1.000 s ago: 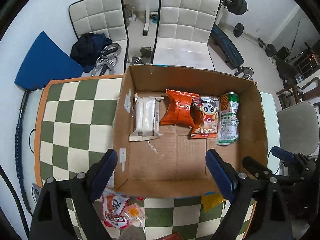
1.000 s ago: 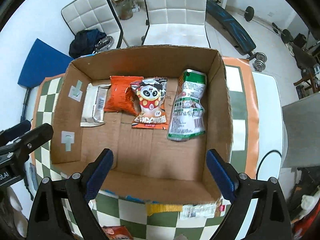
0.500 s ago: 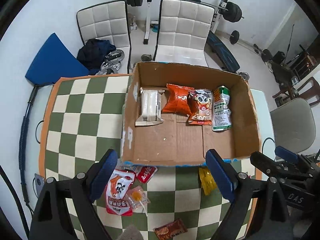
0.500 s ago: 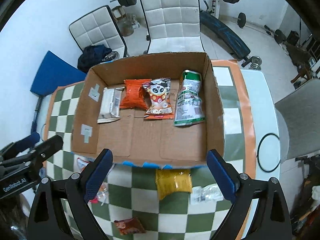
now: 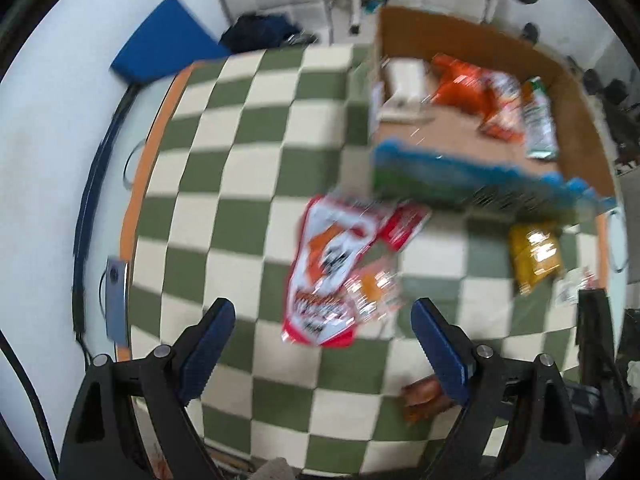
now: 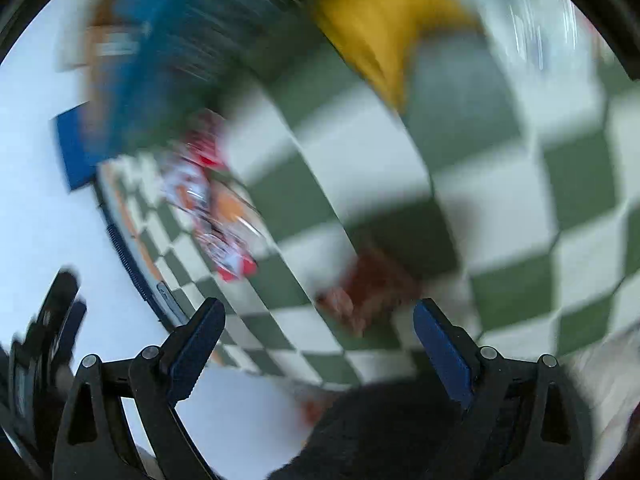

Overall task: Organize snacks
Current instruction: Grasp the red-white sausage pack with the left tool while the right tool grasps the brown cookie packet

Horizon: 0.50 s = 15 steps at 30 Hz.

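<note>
4 boxed snacks (image 5: 472, 92), left view only

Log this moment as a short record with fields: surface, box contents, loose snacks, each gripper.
surface: green and white checkered tablecloth
box: cardboard box, open top
in box: white pack, orange bag, green pouch
loose on cloth: red and white bag, yellow bag, brown wrapper
left gripper: open, empty
right gripper: open, empty, view blurred

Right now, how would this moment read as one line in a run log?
left gripper: open, empty, above red-white packet | right gripper: open, empty, above brown packet | box: four snacks inside
</note>
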Each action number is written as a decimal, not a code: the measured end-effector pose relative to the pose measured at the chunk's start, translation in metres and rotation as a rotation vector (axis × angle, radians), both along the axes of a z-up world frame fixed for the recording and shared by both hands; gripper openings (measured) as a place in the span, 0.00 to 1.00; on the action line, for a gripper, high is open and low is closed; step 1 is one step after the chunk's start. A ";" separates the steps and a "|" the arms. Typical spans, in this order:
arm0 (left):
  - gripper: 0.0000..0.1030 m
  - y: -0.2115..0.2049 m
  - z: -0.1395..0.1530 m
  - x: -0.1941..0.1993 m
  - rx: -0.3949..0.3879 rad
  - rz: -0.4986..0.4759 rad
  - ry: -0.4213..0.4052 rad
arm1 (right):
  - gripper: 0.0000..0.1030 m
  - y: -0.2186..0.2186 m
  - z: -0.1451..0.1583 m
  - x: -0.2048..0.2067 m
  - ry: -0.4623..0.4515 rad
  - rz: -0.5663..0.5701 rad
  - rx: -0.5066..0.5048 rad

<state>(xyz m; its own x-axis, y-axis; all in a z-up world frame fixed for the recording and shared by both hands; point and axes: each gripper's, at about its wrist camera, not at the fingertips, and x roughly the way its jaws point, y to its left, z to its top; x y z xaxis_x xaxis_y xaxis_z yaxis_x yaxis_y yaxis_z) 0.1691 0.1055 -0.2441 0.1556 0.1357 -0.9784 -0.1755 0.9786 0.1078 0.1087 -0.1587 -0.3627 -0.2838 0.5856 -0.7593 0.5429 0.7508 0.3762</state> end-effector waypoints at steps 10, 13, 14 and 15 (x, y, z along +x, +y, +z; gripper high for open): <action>0.88 0.036 -0.051 -0.014 -0.001 0.068 0.098 | 0.89 0.025 -0.062 -0.026 0.176 -0.148 -0.094; 0.88 0.039 -0.061 -0.012 -0.026 0.077 0.118 | 0.87 0.034 -0.061 -0.021 0.186 -0.117 -0.158; 0.88 0.041 -0.064 -0.012 -0.034 0.080 0.124 | 0.87 0.038 -0.060 -0.021 0.183 -0.100 -0.174; 0.88 0.042 -0.067 -0.010 -0.039 0.082 0.126 | 0.82 0.043 -0.058 -0.021 0.177 -0.069 -0.199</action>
<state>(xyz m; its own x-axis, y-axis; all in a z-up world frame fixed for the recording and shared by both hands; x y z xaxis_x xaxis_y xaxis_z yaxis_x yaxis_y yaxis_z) 0.1587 0.1472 -0.3115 0.0210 0.1047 -0.9943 -0.2429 0.9652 0.0965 0.0880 -0.1158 -0.4210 -0.3872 0.4521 -0.8035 0.6395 0.7595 0.1192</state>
